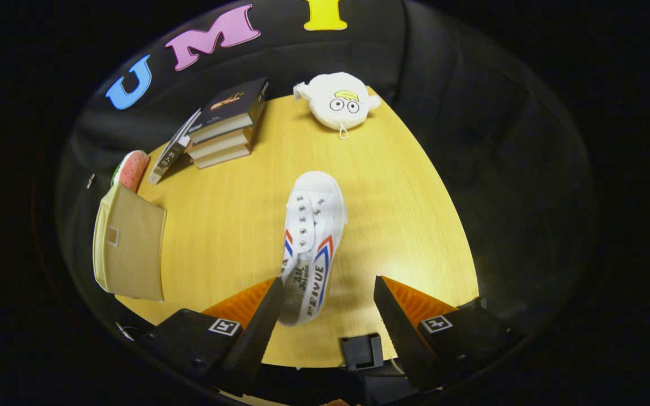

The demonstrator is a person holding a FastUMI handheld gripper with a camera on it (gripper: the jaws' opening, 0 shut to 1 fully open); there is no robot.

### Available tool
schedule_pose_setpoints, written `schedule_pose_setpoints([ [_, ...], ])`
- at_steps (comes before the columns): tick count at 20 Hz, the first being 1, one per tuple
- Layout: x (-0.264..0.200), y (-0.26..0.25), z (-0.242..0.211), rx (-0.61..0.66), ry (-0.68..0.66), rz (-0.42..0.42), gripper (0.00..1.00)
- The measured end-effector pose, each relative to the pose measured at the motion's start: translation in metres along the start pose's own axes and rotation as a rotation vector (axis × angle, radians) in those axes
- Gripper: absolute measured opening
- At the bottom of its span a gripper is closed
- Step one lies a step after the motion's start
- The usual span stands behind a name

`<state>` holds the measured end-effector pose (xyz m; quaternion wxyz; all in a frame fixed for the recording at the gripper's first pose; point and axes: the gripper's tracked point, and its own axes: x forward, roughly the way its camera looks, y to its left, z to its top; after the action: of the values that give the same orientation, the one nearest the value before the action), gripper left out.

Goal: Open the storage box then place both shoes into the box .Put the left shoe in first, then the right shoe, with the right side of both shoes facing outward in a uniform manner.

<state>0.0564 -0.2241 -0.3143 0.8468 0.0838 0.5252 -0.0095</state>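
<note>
Storage box [130, 245]: tan fabric, at the table's near left edge; a shoe's red-dotted sole [132, 169] juts out just beyond it, how deep it sits is unclear.
Table [415, 225]: yellow wood, bare across its right half and between shoe and box.
Books [226, 124]: stacked at the far left, one leaning beside.
White shoe [311, 237]: mid-table, toe pointing away, heel against the left finger.
Plush pouch [339, 101]: far edge.
Gripper [325, 304]: fingers spread apart, gripping nothing.

Gripper [325, 307] over the tabletop, jaws spread wide
</note>
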Motion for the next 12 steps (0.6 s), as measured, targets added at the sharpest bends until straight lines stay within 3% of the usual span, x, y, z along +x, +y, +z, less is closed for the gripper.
schedule_pose_setpoints([
  [12,0.075,-0.003,0.006,-0.04,0.066,-0.021,1.0],
])
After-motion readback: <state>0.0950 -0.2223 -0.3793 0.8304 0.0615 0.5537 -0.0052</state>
